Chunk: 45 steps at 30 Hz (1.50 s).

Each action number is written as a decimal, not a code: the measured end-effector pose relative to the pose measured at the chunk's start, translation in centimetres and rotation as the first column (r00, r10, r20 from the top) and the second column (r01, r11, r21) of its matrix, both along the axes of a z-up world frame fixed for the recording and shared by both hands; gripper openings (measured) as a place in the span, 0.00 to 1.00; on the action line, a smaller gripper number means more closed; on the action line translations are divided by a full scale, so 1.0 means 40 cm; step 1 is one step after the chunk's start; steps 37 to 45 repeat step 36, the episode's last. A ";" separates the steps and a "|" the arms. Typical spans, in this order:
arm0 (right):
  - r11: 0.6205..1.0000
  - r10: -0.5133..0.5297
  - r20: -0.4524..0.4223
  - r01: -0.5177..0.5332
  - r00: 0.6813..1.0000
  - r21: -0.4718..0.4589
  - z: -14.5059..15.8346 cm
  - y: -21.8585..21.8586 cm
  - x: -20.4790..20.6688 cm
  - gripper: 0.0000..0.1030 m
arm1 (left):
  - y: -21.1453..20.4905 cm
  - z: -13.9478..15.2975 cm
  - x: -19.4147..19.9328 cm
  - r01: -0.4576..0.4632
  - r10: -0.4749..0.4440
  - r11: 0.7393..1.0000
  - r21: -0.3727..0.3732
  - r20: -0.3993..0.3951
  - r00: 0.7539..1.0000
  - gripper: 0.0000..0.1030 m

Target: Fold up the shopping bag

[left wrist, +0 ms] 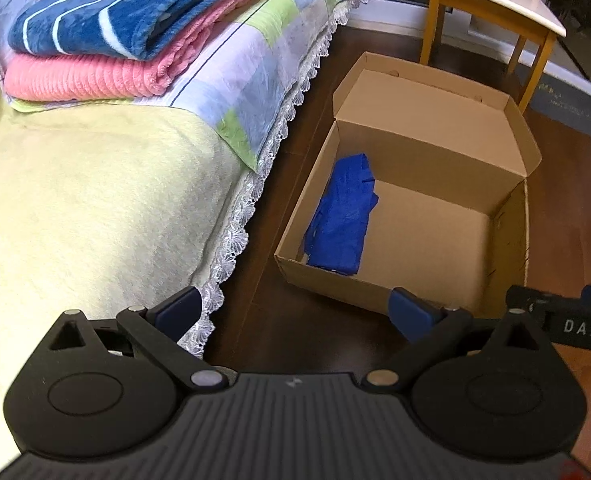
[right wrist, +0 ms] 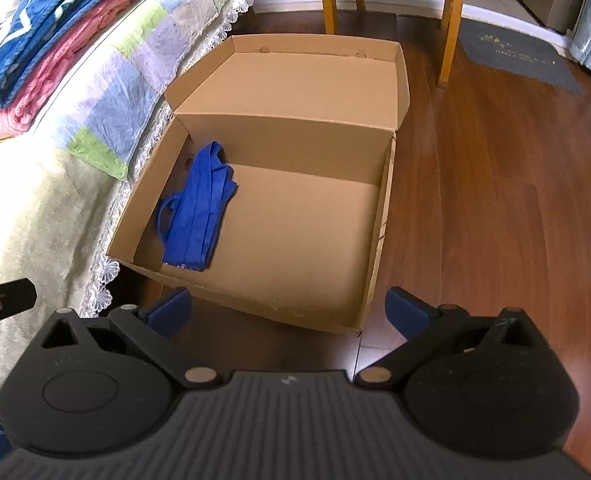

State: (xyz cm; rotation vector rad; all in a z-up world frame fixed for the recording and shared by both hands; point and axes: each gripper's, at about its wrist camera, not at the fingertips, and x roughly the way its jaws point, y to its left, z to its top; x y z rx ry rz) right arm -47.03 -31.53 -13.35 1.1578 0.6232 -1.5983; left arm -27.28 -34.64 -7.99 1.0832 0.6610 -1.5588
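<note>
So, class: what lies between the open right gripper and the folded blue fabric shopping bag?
In the right wrist view, only the brown cardboard box's near wall separates the right gripper from the blue shopping bag; past the wall, the box floor is bare.

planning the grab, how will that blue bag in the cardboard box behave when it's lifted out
The blue bag looks like thin, creased fabric, so it will probably go floppy and unfold when lifted. A handle loop sticks out at its side, so it may dangle or snag on the cardboard box wall. It seems light.

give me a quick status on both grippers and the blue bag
Left gripper open, empty; right gripper open, empty. Blue shopping bag folded, lying in cardboard box, bed side. Nothing in the way.
</note>
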 end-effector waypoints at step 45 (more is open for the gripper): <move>0.998 -0.019 -0.053 0.022 0.998 0.057 -0.050 0.015 -0.053 0.99 | -0.057 -0.108 -0.143 0.250 -0.246 0.964 0.089 -0.055 0.968 0.99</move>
